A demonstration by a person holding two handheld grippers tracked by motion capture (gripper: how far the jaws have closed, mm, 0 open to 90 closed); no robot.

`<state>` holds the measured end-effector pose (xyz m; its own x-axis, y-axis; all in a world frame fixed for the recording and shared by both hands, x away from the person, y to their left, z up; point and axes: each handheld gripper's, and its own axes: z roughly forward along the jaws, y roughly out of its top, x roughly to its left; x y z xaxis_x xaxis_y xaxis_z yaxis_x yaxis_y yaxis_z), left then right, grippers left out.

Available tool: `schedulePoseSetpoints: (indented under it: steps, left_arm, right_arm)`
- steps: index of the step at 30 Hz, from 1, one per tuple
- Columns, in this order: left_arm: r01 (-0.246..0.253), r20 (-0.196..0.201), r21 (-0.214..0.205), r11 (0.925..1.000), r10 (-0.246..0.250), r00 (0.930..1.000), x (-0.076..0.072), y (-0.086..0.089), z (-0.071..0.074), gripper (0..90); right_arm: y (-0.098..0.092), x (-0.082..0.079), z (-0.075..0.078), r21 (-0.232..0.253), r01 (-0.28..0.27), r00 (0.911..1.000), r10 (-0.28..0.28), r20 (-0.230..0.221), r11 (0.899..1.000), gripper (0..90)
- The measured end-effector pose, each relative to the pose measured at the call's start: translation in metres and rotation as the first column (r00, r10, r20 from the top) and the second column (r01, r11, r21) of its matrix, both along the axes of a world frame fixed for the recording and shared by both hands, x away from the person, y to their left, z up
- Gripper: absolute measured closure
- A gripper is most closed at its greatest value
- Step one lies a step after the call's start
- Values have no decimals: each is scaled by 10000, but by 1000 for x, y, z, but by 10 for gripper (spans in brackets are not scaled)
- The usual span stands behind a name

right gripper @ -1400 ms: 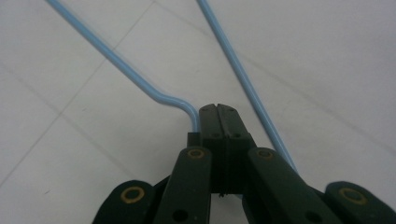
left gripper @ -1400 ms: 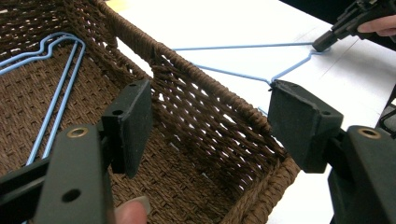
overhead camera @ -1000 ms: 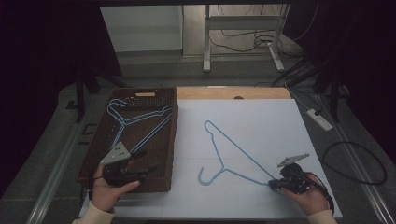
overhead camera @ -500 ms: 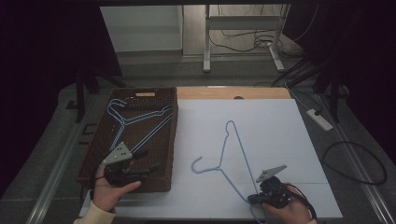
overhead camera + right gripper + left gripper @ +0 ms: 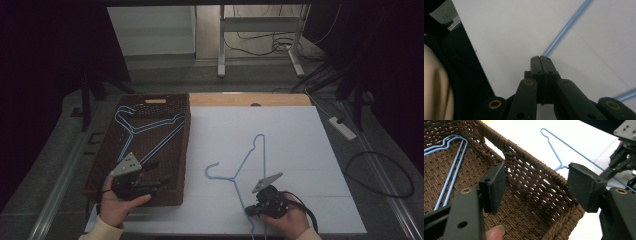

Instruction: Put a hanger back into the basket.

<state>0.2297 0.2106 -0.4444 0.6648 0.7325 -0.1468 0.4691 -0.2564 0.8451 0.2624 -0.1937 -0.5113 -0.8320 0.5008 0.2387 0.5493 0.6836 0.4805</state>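
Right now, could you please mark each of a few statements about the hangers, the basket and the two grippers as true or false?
1. The right gripper is shut on the light blue wire hanger that lies on the white table surface. True.
2. The left gripper is clamped on the rim of the brown woven wicker basket. False: its jaws stand open, with the basket's corner wall between them, and the pads are off it.
3. The basket is empty. False: light blue wire hangers lie inside it.
4. The basket stands at the left of the table in the high view. True.
5. The hanger on the table has its hook in the basket. False: its hook lies on the white surface, apart from the basket.
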Motion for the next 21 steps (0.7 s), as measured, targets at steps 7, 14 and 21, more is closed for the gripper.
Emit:
schedulePoseSetpoints:
  steps: [7, 14, 21]
  left_arm:
    - [-7, -11, 3, 10000, 7, 10000, 1, 0, -1, 320]
    - [22, 54, -5, 10000, -21, 10000, -1, 0, 1, 320]
    - [52, 52, -21, 10000, -52, 10000, -1, 1, 1, 320]
  right_arm:
    - [-20, 42, 10, 209, 1473, 9832, -1487, 1056, 9889, 900]
    - [-39, 119, 15, 519, 3193, 9306, -3234, 1713, 9462, 900]
    - [-36, 157, 10, 307, 3722, 9113, -3715, 1777, 9277, 900]
